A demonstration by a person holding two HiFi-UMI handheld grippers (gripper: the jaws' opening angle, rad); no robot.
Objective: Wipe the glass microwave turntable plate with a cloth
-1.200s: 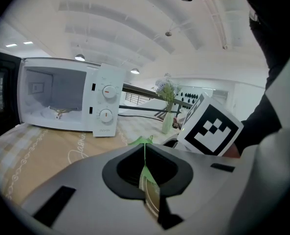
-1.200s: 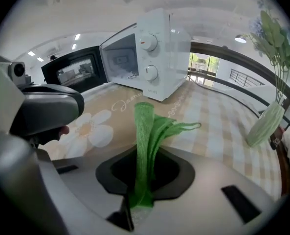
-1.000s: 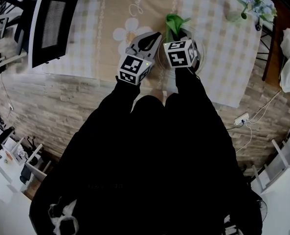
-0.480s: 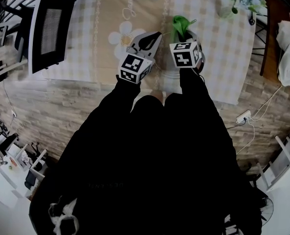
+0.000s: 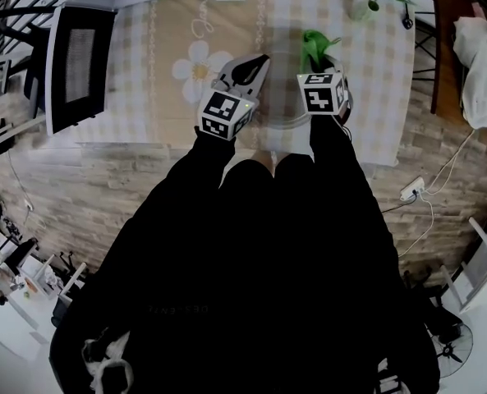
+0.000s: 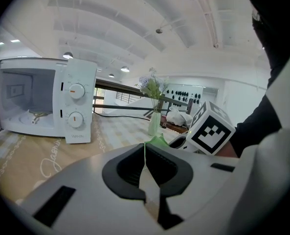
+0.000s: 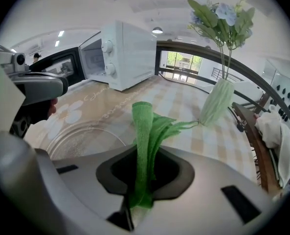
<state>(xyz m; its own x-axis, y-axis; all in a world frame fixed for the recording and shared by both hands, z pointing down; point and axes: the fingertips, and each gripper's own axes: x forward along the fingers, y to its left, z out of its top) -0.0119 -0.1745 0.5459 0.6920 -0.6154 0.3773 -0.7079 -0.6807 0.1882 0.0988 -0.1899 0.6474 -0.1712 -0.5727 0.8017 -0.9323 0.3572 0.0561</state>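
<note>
The clear glass turntable plate (image 7: 81,133) lies low over the checked tablecloth; in the head view only its faint rim (image 5: 282,118) shows between the two grippers. My left gripper (image 5: 255,62) is at the plate's left rim, and its jaws (image 6: 145,153) are shut, with a thin greenish glass edge running between them. My right gripper (image 5: 319,56) is over the plate's right side. It is shut (image 7: 142,180) on a bunched green cloth (image 7: 145,131), which sticks up past the fingers (image 5: 313,43).
A white microwave (image 6: 42,99) stands at the table's far left with its dark door (image 5: 79,64) swung open. A vase of pale flowers (image 7: 218,102) stands at the far right (image 5: 362,2). White fabric (image 5: 481,56) lies beyond the table's right edge.
My right gripper and the cloth have shifted a little to the right over the plate. The left gripper has kept its place at the rim.
</note>
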